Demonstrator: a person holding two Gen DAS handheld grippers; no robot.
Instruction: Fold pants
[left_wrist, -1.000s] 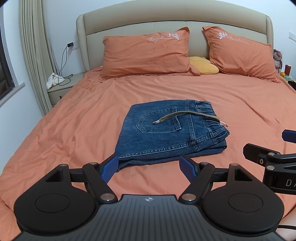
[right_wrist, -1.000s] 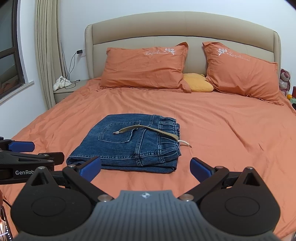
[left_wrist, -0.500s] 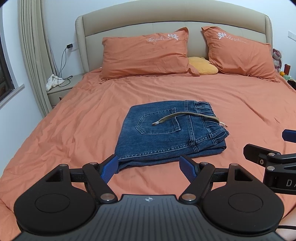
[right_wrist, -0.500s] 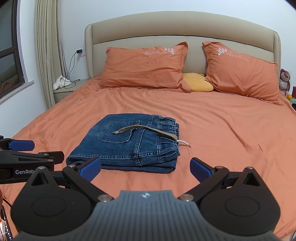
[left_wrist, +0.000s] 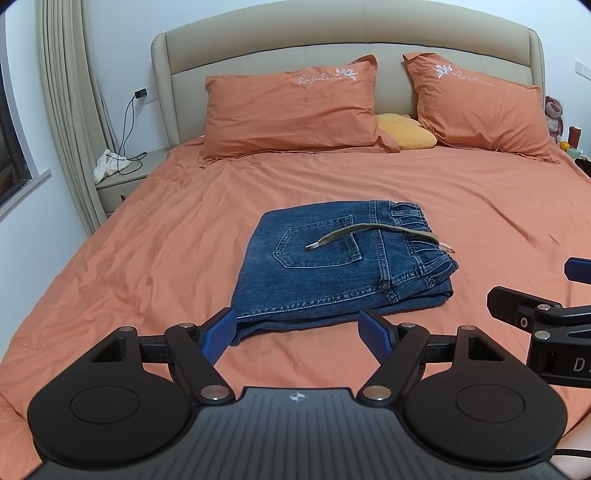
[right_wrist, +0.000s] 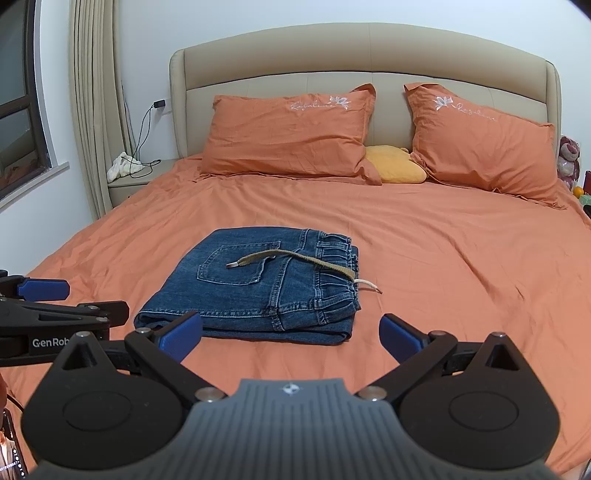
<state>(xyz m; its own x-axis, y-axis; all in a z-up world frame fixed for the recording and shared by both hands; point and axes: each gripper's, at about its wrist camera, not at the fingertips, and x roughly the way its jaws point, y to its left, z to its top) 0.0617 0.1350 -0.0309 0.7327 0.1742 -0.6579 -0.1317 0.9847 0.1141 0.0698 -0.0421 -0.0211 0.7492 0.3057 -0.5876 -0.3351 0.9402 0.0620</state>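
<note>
Left wrist view: blue denim pants (left_wrist: 343, 269) lie as a compact folded stack on orange-sheeted bed (left_wrist: 147, 240); folding apparently complete; left hand-held gripper (left_wrist: 301, 334) and right hand-held gripper (right_wrist: 291, 332) both spread, empty.

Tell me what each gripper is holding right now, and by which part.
Nothing. The left gripper and right gripper are both open and empty, short of the folded jeans lying on the bed.

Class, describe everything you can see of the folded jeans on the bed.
The jeans are blue denim, folded into a compact, layered rectangle lying flat on the orange bedsheet. A back pocket faces up, and the gathered elastic waistband lies at the right end. An olive drawstring with a metal tip trails across the pocket. Neither the left gripper nor the right gripper touches them; both are open.
</note>
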